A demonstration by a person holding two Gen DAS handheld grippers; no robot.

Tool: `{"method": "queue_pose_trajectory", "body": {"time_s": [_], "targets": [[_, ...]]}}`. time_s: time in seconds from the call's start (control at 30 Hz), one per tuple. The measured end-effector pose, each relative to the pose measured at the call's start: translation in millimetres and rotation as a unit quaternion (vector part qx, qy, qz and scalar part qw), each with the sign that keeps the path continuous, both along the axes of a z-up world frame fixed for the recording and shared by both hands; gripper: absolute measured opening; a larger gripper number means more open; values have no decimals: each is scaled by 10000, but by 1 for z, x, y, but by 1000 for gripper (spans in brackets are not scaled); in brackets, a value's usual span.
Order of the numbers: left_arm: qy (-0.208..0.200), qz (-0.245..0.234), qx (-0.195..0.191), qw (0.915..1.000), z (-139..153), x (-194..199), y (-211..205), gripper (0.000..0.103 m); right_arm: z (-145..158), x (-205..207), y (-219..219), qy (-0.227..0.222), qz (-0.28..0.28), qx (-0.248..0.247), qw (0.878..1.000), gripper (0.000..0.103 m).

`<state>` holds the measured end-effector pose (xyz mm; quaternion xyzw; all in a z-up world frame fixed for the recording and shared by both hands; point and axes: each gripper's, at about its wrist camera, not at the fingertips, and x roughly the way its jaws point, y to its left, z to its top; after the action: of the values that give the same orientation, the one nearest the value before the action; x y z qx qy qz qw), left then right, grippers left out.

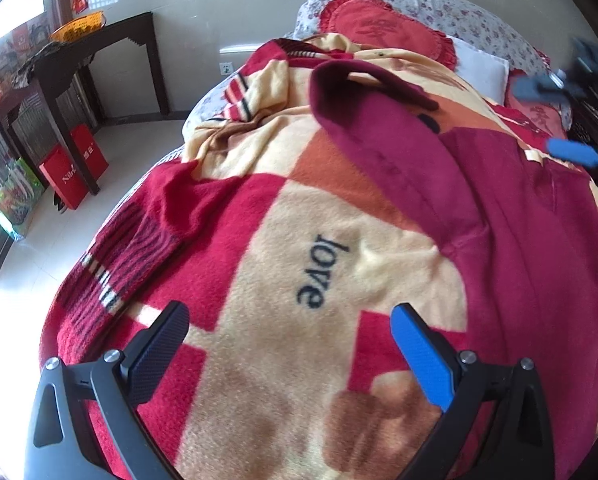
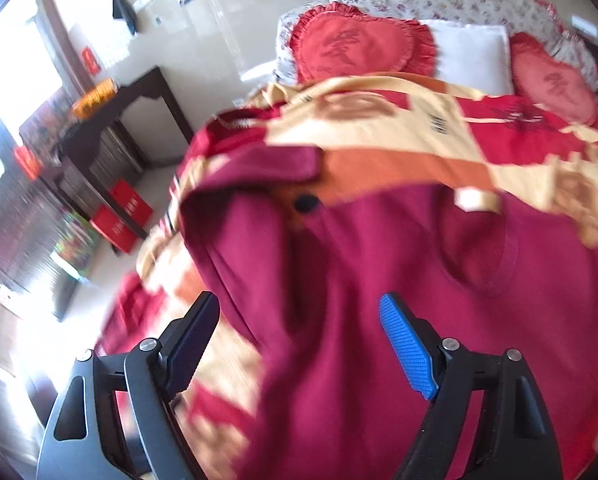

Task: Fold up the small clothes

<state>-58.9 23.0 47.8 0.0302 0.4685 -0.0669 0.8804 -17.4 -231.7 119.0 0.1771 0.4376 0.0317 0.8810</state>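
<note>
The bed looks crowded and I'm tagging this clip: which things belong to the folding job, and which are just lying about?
Job: maroon shirt, spread on the blanket; left gripper and right gripper, both open, holding nothing.

Lying about: heart cushions, white pillow, dark table, red boxes.

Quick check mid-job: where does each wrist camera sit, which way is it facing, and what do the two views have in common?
Left wrist: sits on the left gripper, over the blanket, facing up the bed to the pillows; jaws open, empty; the right gripper shows at far right.
Right wrist: sits on the right gripper, over the shirt, facing the same way; jaws open, empty.
Shared: shirt, blanket, heart pillow, dark table.
</note>
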Motion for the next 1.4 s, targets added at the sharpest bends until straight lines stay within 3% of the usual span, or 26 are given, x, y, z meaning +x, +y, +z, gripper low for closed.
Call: {"method": "queue_pose_trajectory", "body": {"time_s": [0.2, 0.4, 0.53, 0.73, 0.87, 0.9, 0.93, 0.97, 1.0, 1.03, 1.17, 1.3, 1.4], "targets": [[20, 234, -58, 9997, -1, 7, 21, 103, -19, 94, 12, 273, -208, 980, 9946, 66], [86, 542, -87, 9985, -6, 13, 41, 103, -49, 149, 30, 549, -410, 1318, 9889, 66], [138, 657, -171, 9976, -8, 17, 47, 103, -67, 158, 38, 947, -442, 1822, 9777, 66], [211, 738, -126, 9970, -14, 22, 45, 103, -66, 160, 45, 814, -224, 1768, 9806, 66], [207, 731, -23, 9971, -15, 22, 42, 103, -73, 174, 32, 686, -560, 1913, 9775, 65], [205, 736, -11, 9971, -15, 23, 41, 103, -76, 178, 30, 736, -579, 1896, 9774, 54], [205, 742, 5, 9970, -16, 23, 41, 103, -79, 183, 30, 789, -541, 1889, 9773, 34], [204, 748, 20, 9970, -16, 23, 40, 103, -81, 185, 29, 807, -461, 1919, 9770, 21], [199, 754, 36, 9969, -16, 24, 40, 103, -81, 186, 28, 776, -362, 1984, 9764, 0], [191, 761, 45, 9969, -17, 24, 40, 103, -76, 184, 28, 654, -250, 2000, 9773, 0], [139, 743, 92, 9971, -14, 22, 37, 103, -35, 156, 27, -22, 115, 1298, 9915, 0], [-78, 707, 78, 9974, 0, 14, 33, 102, 11, 102, -2, -515, 452, 1196, 9905, 0], [-203, 625, 0, 9978, 11, 7, 24, 103, 38, 54, -41, -775, 405, 943, 9917, 0]]}}
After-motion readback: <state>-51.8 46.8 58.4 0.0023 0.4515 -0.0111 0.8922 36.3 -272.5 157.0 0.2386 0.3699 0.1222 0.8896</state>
